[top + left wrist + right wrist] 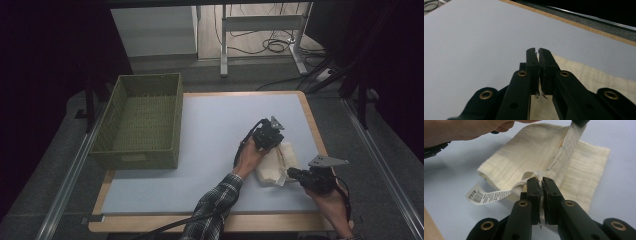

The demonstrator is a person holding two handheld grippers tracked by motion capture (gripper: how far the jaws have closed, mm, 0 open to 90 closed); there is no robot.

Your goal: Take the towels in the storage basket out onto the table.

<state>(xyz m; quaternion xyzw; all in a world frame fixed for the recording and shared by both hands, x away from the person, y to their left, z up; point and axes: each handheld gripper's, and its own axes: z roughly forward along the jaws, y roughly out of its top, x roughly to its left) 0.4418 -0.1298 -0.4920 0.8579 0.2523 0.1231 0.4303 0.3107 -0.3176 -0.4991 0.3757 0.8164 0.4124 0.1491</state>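
Note:
A cream cloth (272, 167) lies folded on the pale mat near the table's right front. My left gripper (278, 144) is at the cloth's far edge and shut on a strip of it; in the right gripper view that strip (571, 140) rises taut to a black jaw at the top. In the left gripper view the left gripper (538, 50) has its jaws pressed together, with the cloth (589, 75) below and to the right. My right gripper (291, 172) (540, 179) is shut on the hem of the cloth (534, 150), beside a white printed label (487, 195).
An empty green woven basket (134, 159) stands at the mat's left side. The pale mat (215, 120) covers a wooden table with its edge (315, 125) at the right. A person's plaid sleeve (215, 210) comes in from the bottom. Desk legs and cables (270, 45) are on the floor beyond.

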